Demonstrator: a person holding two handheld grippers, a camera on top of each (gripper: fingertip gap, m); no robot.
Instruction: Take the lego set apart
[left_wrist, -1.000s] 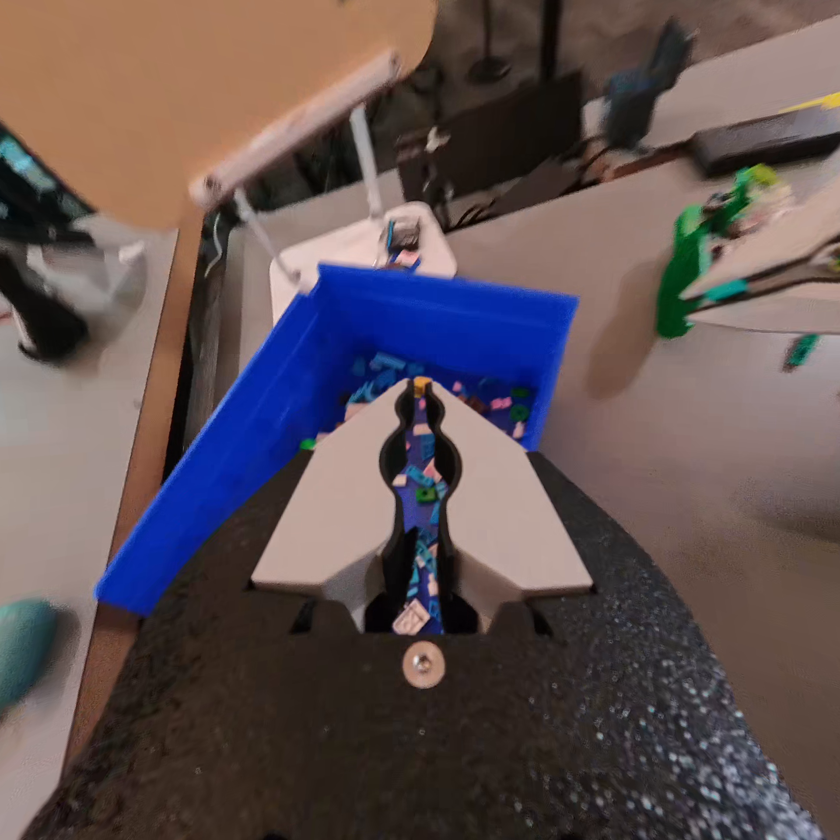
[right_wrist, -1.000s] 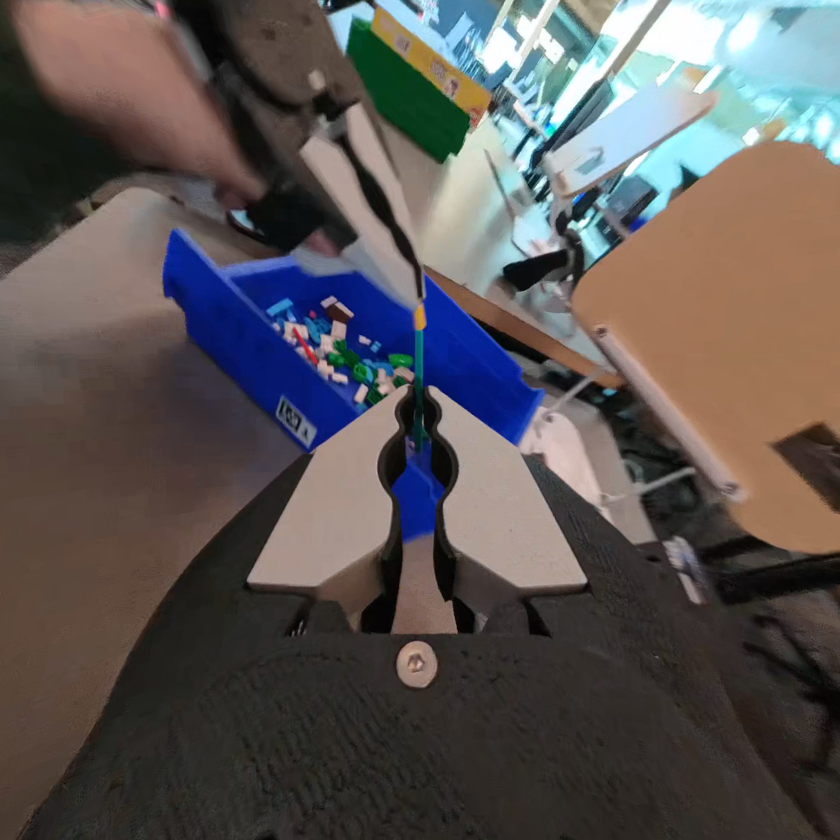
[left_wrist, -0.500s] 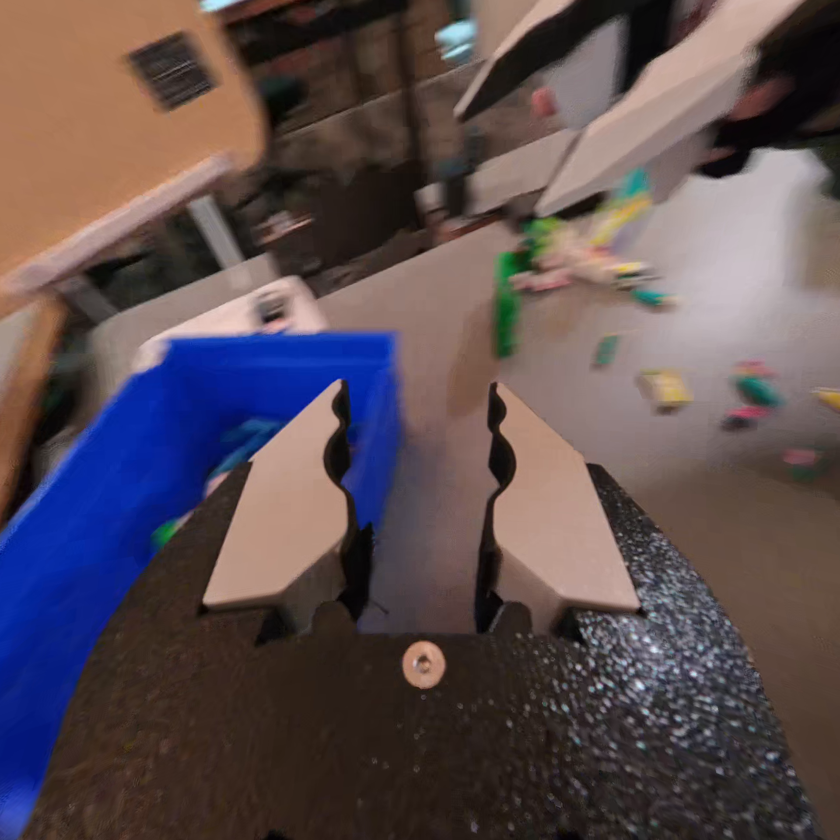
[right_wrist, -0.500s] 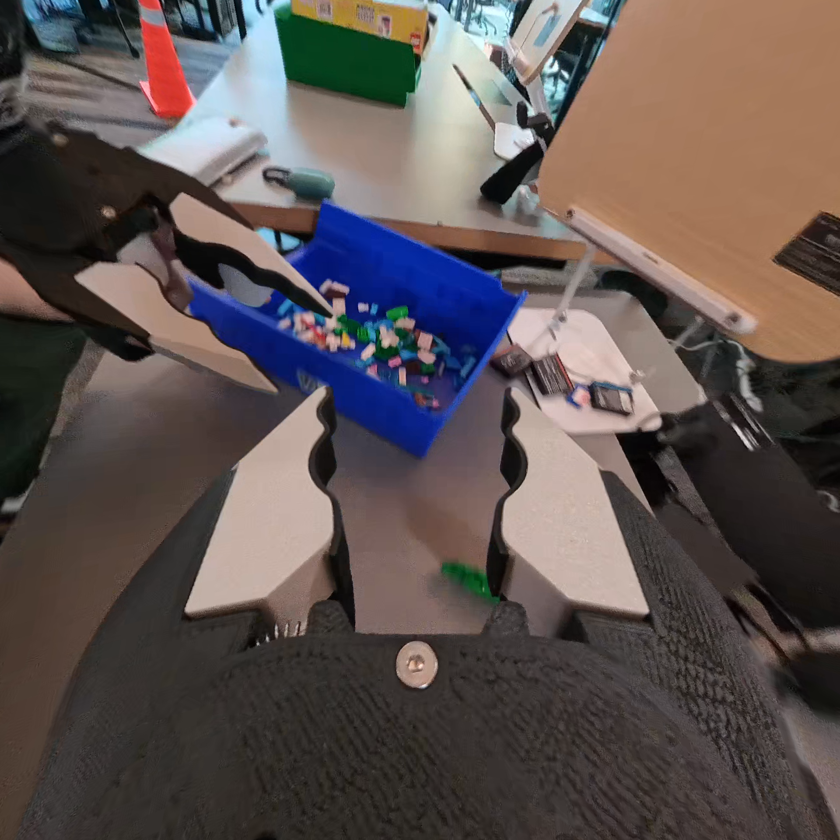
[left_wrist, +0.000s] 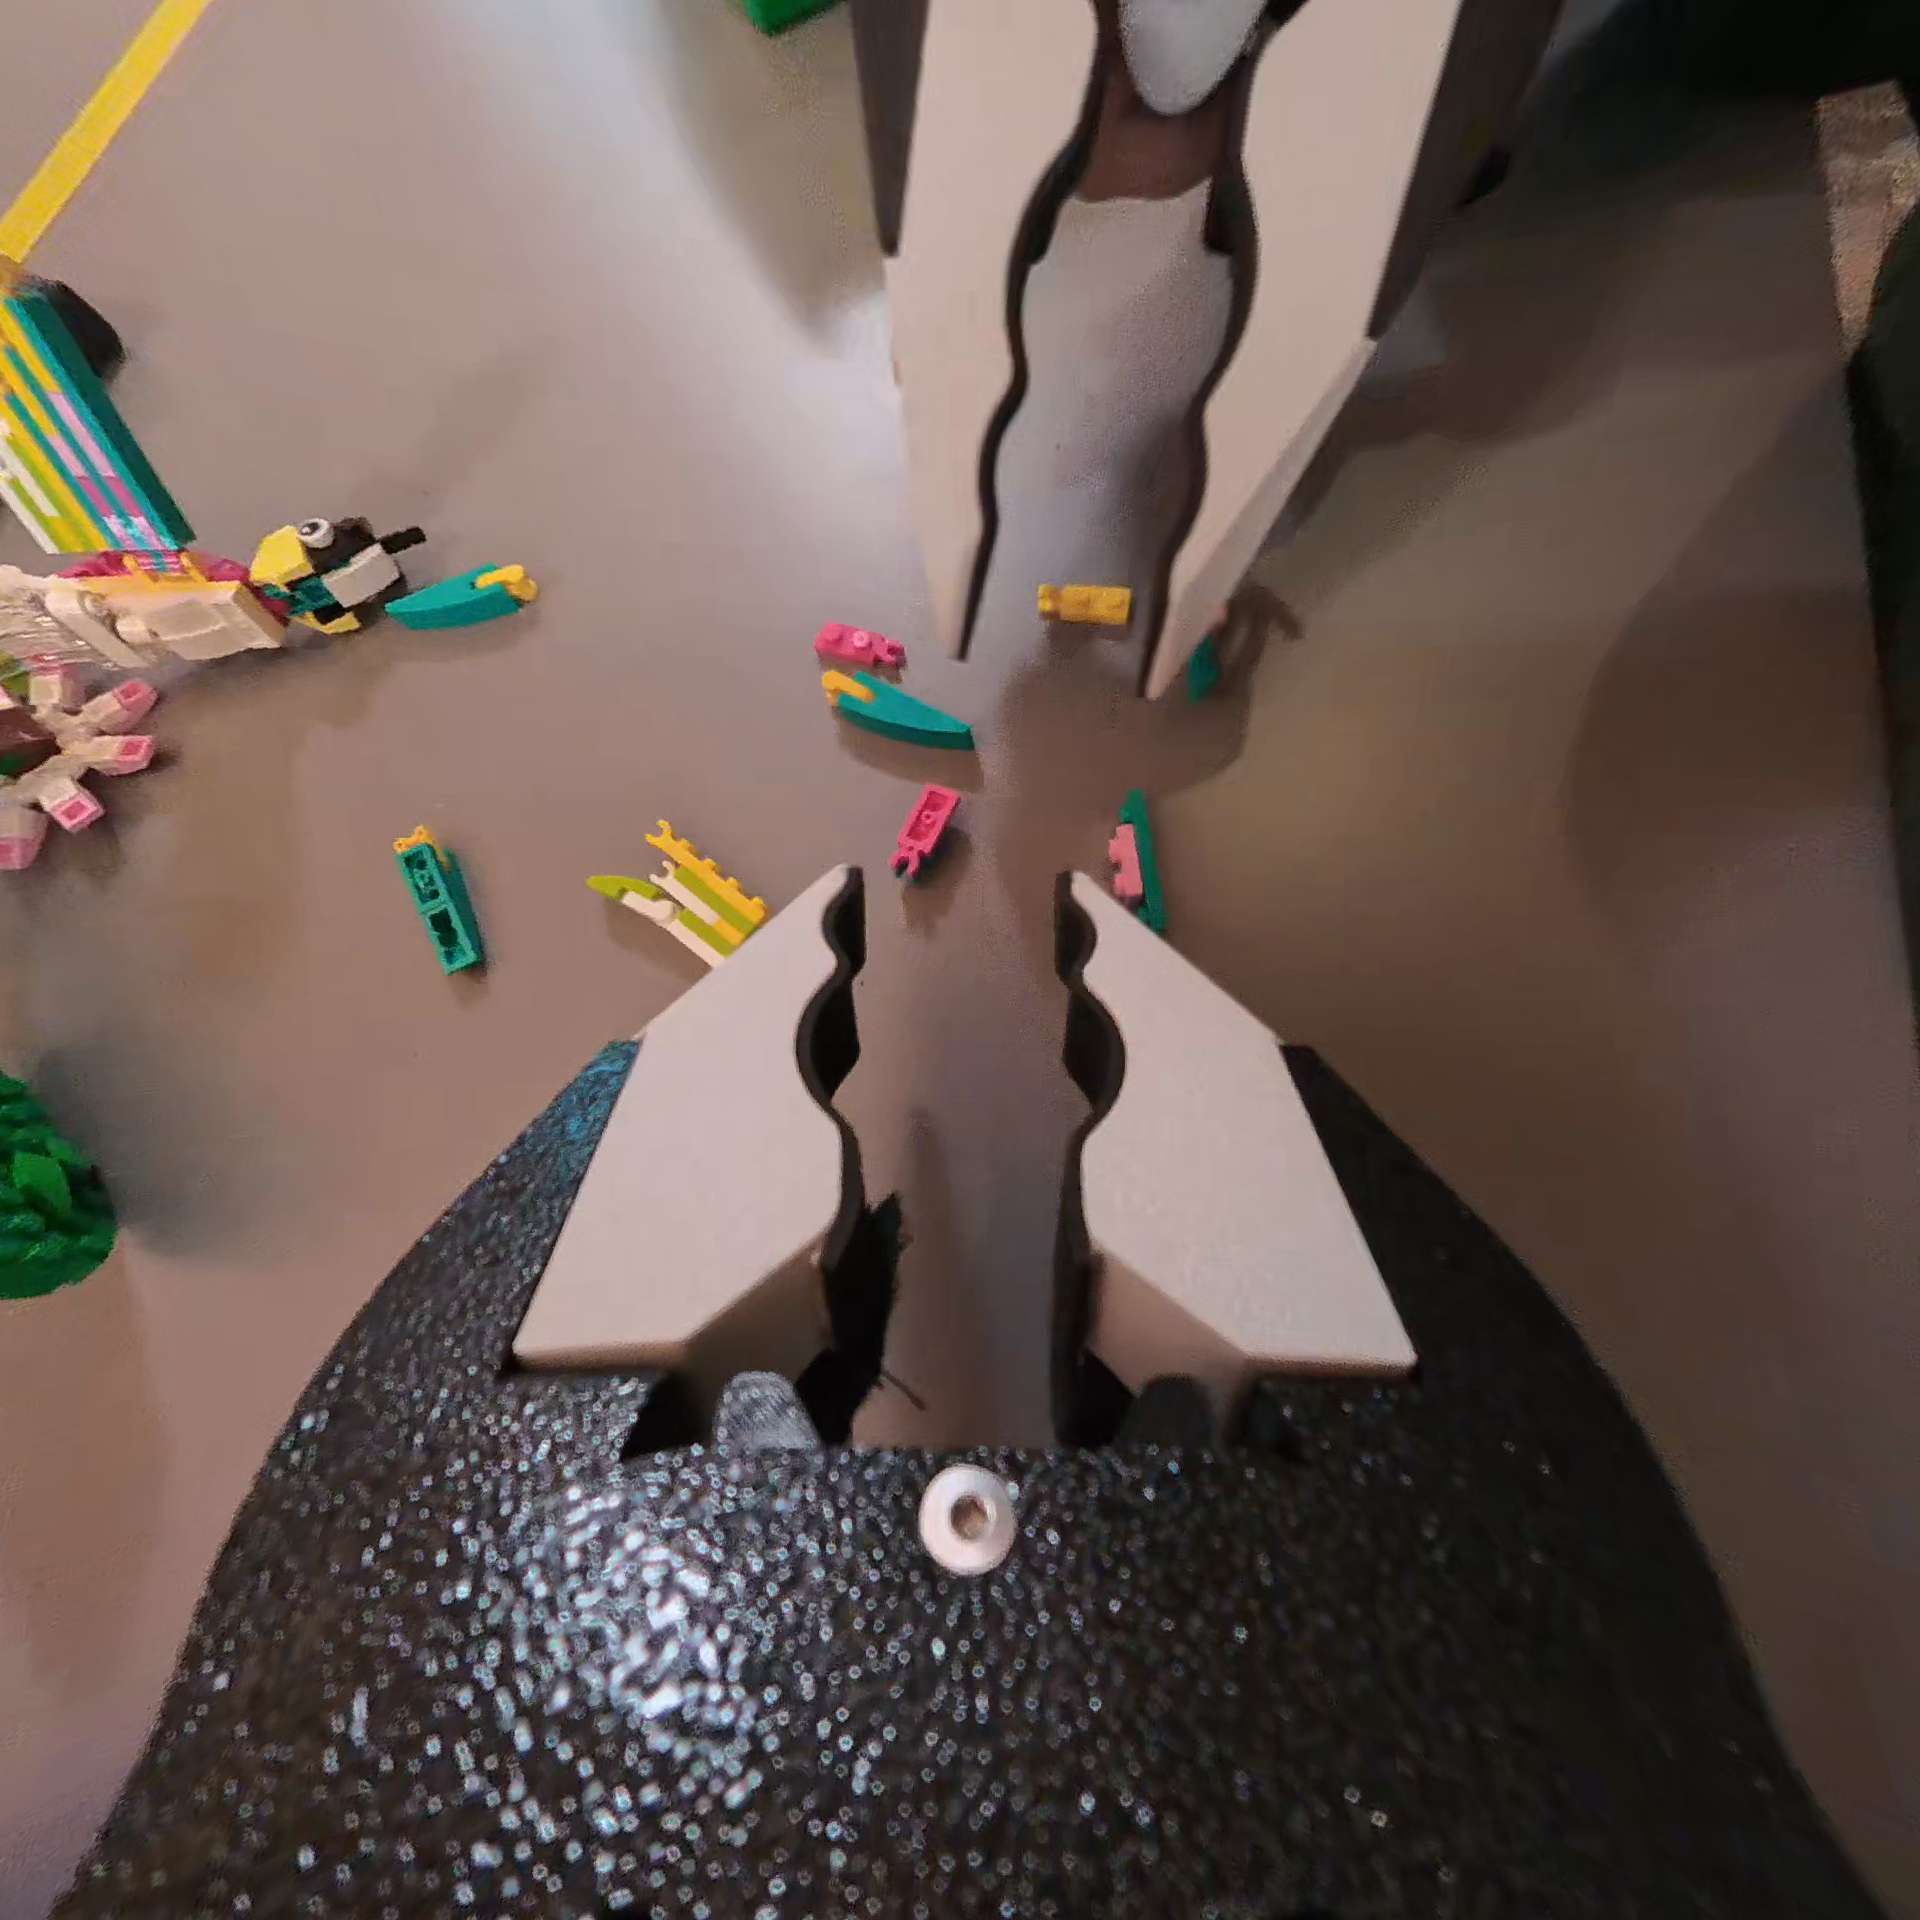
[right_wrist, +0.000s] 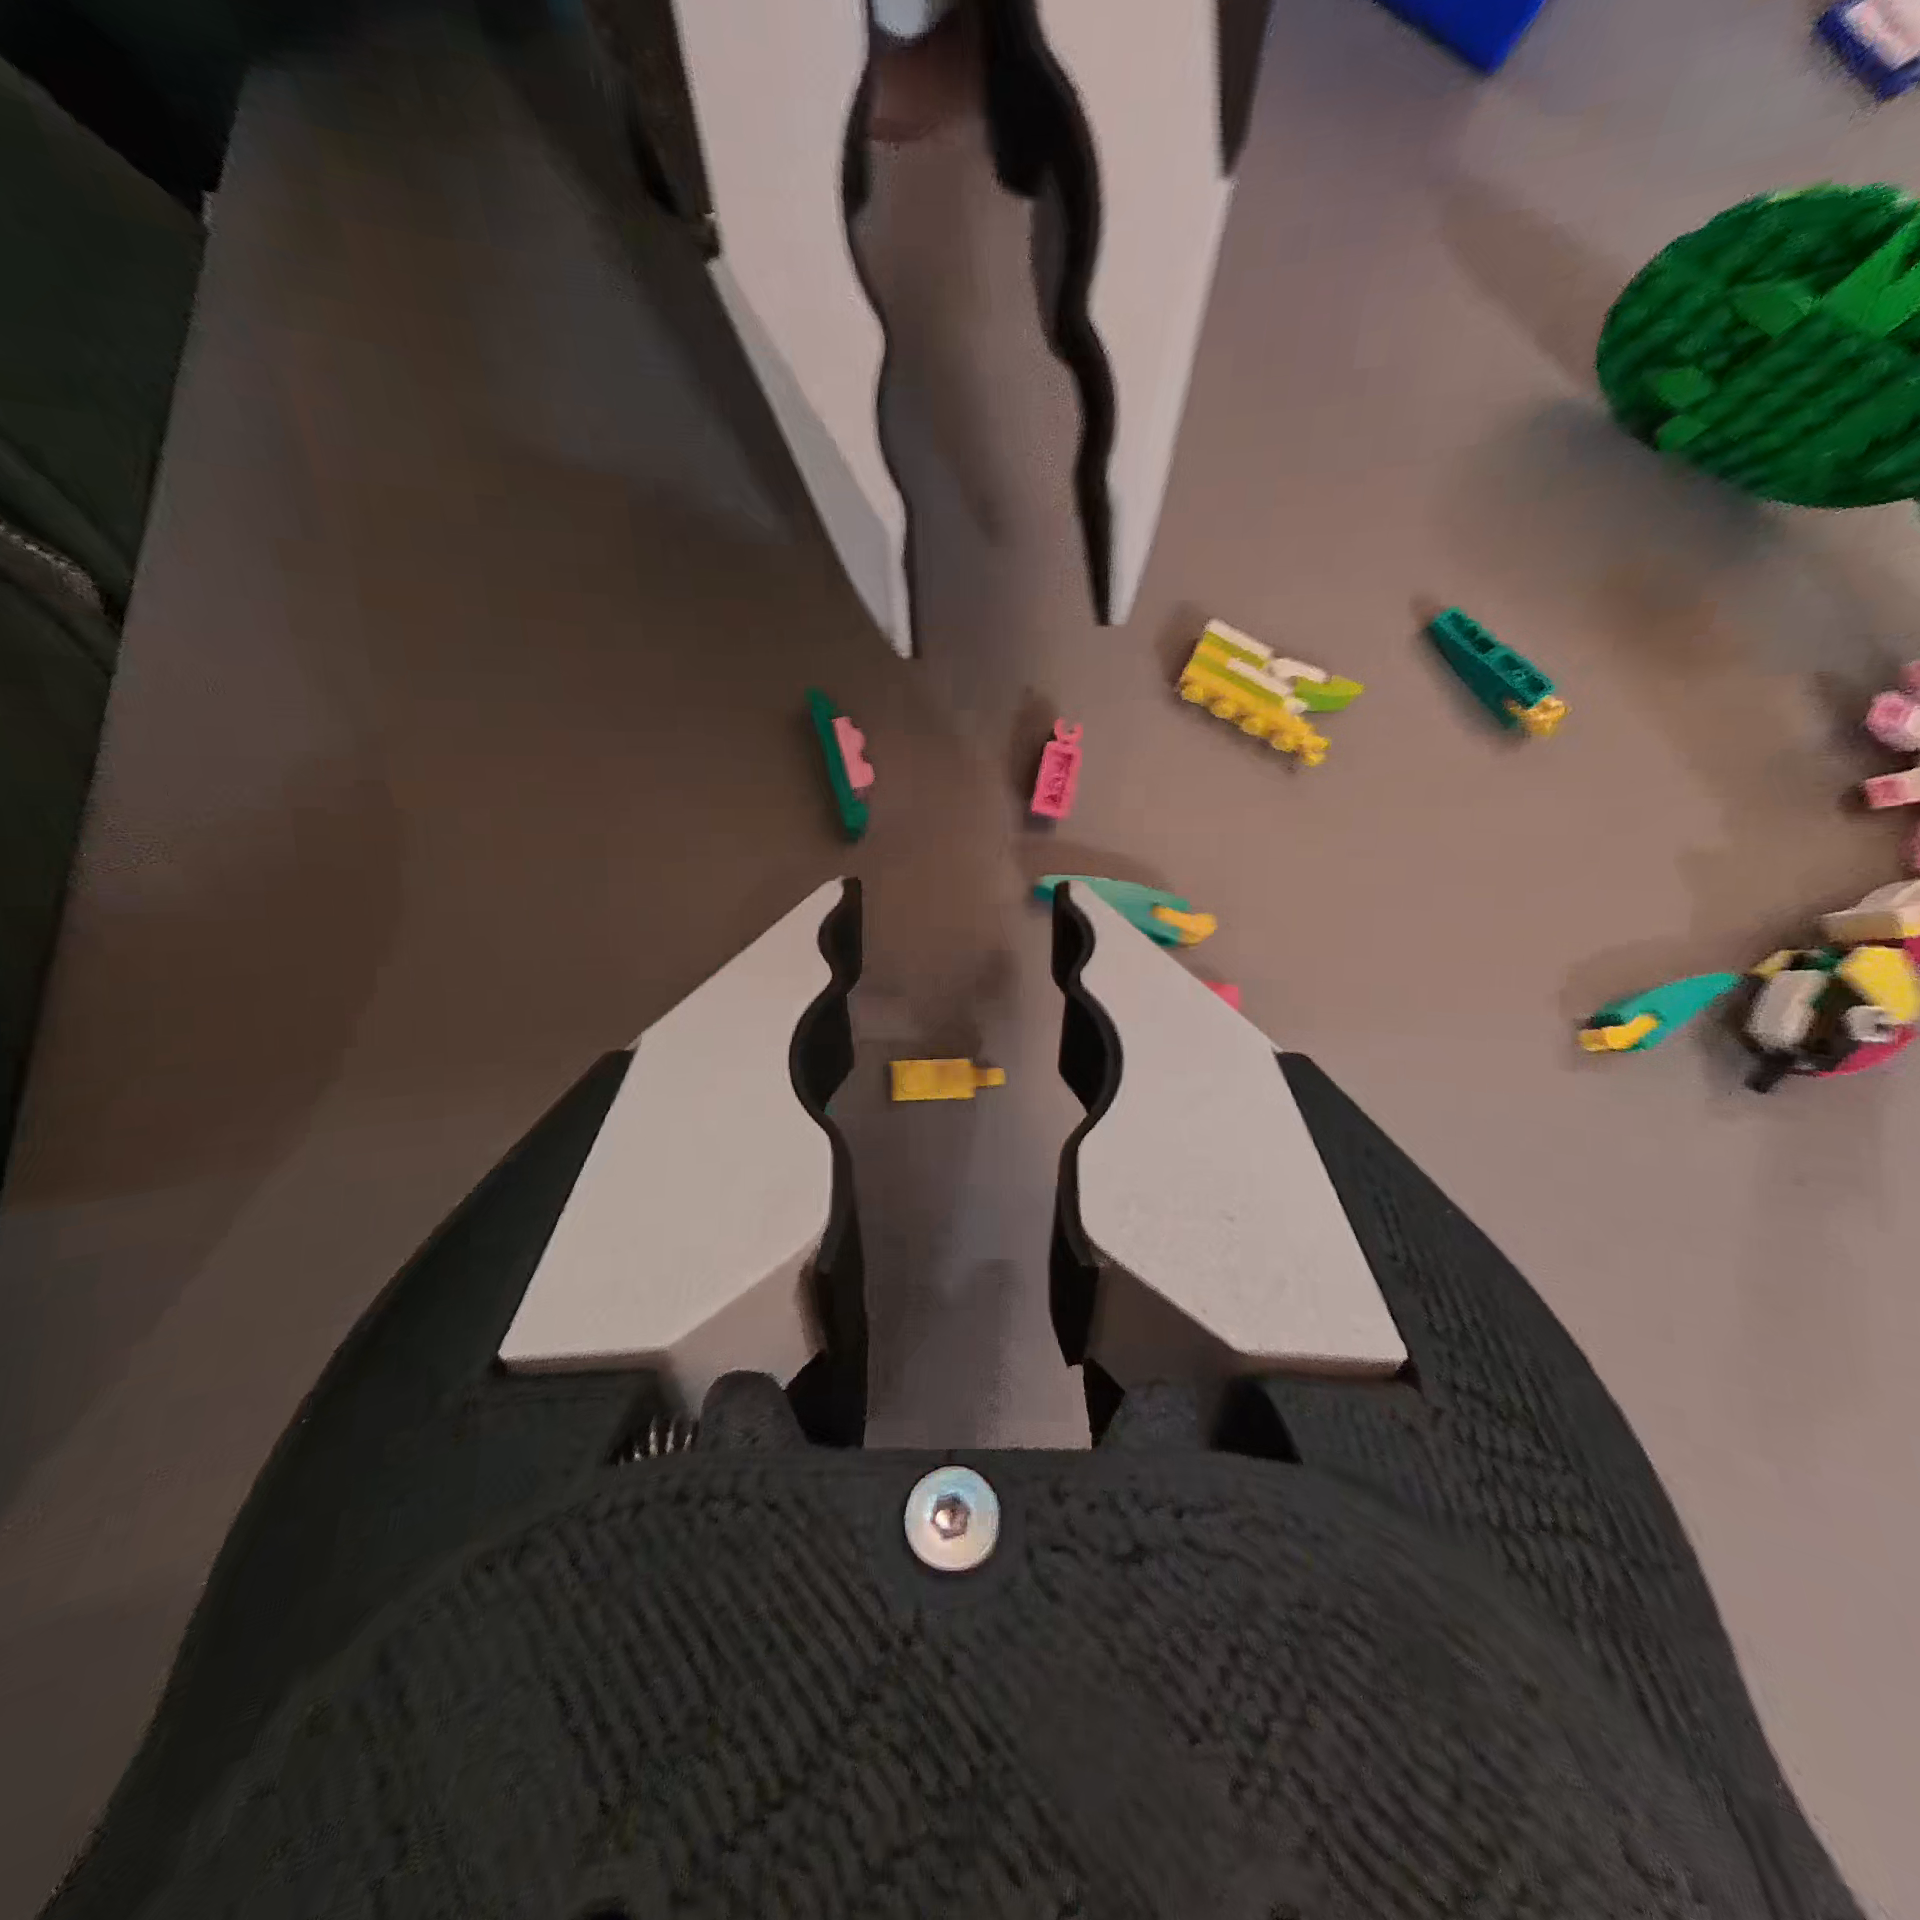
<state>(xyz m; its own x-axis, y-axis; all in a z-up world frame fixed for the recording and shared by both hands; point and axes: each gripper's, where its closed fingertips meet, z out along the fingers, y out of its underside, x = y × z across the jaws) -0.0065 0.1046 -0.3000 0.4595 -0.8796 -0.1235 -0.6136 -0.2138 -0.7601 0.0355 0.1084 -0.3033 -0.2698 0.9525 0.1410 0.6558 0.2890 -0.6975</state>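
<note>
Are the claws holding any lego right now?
No, nothing is held. The left claw and the right claw are both open and empty above the table. A small yellow piece lies on the table between the right claw's fingers, not pinched.

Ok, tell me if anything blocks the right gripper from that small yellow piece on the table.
Nothing visible does. The yellow piece lies alone on bare table, framed by the open right gripper. The left gripper faces it from beyond, also open.

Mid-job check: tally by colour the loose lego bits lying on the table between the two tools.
Pink plates: 2
Yellow plate: 1
Teal wedge with yellow clip: 1
Teal strip with pink piece: 1
Total: 5
</note>
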